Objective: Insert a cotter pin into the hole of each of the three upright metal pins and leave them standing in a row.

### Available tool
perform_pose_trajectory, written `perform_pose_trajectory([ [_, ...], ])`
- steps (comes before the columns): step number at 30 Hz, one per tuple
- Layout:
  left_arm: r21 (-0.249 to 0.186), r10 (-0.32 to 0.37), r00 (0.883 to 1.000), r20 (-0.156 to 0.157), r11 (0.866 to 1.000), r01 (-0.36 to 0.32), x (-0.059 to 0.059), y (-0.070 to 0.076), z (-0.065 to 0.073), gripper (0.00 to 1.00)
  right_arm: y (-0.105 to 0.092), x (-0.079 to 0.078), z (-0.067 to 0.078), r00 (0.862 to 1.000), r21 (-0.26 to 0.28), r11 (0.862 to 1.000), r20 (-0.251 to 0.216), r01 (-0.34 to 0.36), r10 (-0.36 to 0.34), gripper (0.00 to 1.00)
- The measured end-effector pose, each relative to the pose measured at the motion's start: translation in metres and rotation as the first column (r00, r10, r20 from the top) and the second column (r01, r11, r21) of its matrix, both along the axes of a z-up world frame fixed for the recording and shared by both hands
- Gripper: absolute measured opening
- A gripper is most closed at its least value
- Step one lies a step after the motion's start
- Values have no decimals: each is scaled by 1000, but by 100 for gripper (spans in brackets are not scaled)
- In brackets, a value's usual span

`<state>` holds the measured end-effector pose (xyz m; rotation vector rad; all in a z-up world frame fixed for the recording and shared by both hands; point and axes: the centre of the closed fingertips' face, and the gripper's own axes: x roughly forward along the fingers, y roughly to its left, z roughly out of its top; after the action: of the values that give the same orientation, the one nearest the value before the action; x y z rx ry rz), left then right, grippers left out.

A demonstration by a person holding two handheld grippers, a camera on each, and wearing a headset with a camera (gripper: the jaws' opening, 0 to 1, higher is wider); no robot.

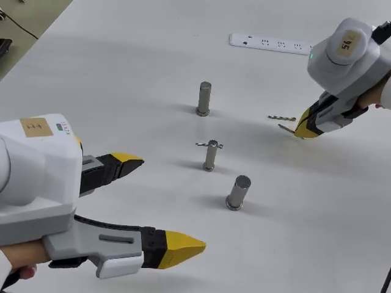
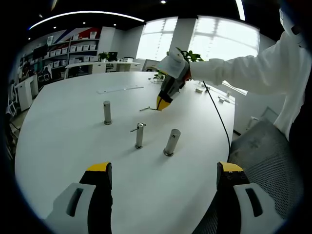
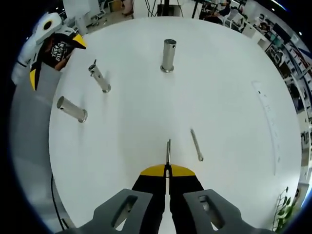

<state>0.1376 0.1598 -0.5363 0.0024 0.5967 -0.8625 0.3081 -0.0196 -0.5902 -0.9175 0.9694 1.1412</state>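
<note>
Three upright metal pins stand in a row on the white table: the far pin (image 1: 203, 98), the middle pin (image 1: 211, 155) with a cotter pin (image 1: 208, 145) through its top hole, and the near pin (image 1: 237, 192). My right gripper (image 1: 300, 130) is shut on a cotter pin (image 3: 168, 150) that pokes forward from its yellow tips, low over the table. A second loose cotter pin (image 1: 281, 118) lies beside it (image 3: 196, 145). My left gripper (image 1: 165, 204) is open and holds nothing, left of and nearer than the row (image 2: 163, 171).
A white power strip (image 1: 270, 43) lies at the far side of the table. A person's white sleeve (image 2: 243, 68) reaches in from the right. A black cable (image 2: 218, 117) hangs off the table's right edge. Shelves and desks stand in the background.
</note>
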Motion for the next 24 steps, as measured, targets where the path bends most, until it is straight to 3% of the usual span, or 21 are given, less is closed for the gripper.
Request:
perform_pose_trajectory([
  [7, -10, -17, 1000, 16, 1000, 17, 6, -7, 9, 87, -2, -20, 13, 999, 39, 999, 27, -28, 27, 0],
  [12, -46, -42, 999, 29, 998, 43, 11, -18, 20, 88, 1, -32, 23, 998, 72, 997, 60, -42, 37, 0],
  [20, -69, -67, 996, 61, 995, 71, 29, -40, 37, 83, 14, -49, 45, 985, 141, 986, 159, -89, 67, 0],
  [22, -77, -73, 995, 65, 994, 78, 32, -44, 39, 82, 21, -49, 52, 974, 171, 978, 212, -119, 81, 0],
  [24, -89, -88, 993, 72, 992, 95, 36, -52, 44, 82, 28, -56, 56, 966, 202, 968, 238, -150, 100, 0],
])
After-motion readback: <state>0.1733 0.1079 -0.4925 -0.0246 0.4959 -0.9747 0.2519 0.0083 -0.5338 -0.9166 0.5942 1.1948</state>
